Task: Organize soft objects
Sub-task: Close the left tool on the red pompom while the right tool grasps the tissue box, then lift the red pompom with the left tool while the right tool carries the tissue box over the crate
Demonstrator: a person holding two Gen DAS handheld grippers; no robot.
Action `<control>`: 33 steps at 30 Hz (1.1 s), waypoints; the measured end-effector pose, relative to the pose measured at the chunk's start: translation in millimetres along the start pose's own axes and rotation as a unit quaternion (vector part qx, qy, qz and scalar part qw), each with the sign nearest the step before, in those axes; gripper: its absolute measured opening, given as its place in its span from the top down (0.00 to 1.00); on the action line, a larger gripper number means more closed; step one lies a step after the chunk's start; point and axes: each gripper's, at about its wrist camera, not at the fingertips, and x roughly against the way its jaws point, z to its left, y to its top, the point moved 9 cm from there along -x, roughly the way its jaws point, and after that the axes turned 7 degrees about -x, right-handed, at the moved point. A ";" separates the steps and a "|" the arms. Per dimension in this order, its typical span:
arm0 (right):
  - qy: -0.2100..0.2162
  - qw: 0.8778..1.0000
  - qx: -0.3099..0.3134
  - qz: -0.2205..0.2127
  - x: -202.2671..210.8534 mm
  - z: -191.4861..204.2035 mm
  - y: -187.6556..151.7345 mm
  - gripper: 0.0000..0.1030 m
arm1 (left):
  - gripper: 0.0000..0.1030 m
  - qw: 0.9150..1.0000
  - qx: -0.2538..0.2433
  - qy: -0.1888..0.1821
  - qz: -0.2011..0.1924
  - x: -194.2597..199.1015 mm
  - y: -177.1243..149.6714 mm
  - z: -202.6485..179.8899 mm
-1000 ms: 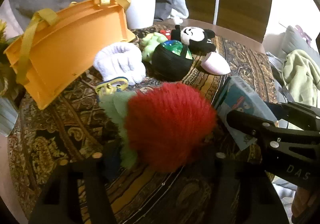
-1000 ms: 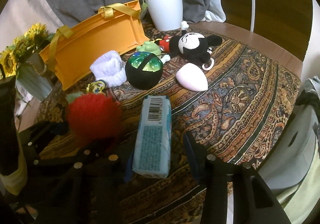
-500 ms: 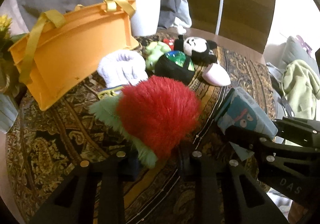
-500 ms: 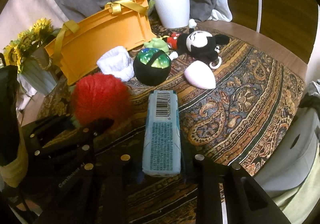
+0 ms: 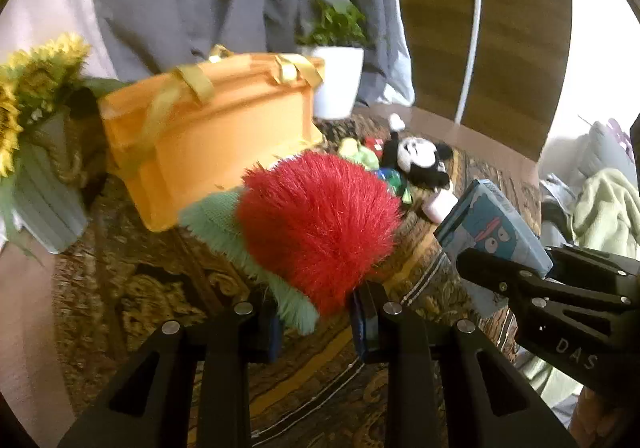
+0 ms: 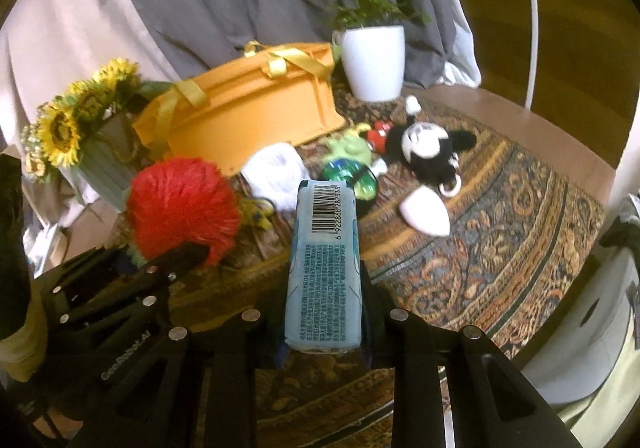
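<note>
The red fluffy toy (image 5: 320, 224) is clamped in the left tool (image 5: 316, 312), whose jaws have just been closing onto the green frill at its base, so that the soft body stands up and forward of the fingers. It is held by the frill rather than the ball, probably because the fur would compress and slip. The tissue pack (image 6: 324, 268) is gripped lengthwise in the right tool (image 6: 324, 344), jaws drawn in as far as the pack's sides allow and pressing on both, with its barcode end pointing away from the tool. Both things are carried clear of the counter (image 6: 500, 232), side by side, the pack just to the right of the red toy.

Ahead of both tools, and to the left, the orange basket (image 5: 216, 144) stands with its yellow ribbon handles up and its mouth free, which makes it the likely place for both loads. Further ahead of the right tool, a white knitted piece (image 6: 276, 172), a green toy (image 6: 348, 146), a black-and-white plush (image 6: 428, 152) and a pink pad (image 6: 424, 212) lie loose on the patterned cloth, not yet sorted. The sunflowers (image 6: 60, 132) and potted plant (image 6: 372, 60) flank the basket, so a clean approach over its near wall seems called for.
</note>
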 end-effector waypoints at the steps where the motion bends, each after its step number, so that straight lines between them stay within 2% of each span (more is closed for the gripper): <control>1: 0.002 1.000 0.002 -0.004 2.3 2.2 3.6 0.73 | 0.74 1.000 0.001 0.005 -0.005 4.8 2.3 2.4; 11: 0.038 0.998 0.024 -0.044 27.6 28.4 45.8 0.73 | 0.74 0.997 0.027 0.042 -0.056 50.1 40.5 24.5; 19: 0.082 0.993 0.052 -0.072 37.2 44.1 87.8 0.73 | 0.74 0.991 0.050 0.090 -0.090 74.3 74.2 40.0; 23: 0.117 0.987 0.072 -0.078 36.1 50.3 113.4 0.73 | 0.74 0.985 0.065 0.124 -0.103 80.5 90.0 45.9; 33: 0.193 0.969 0.133 -0.073 15.0 59.5 167.3 0.73 | 0.74 0.963 0.117 0.213 -0.116 76.5 125.0 51.8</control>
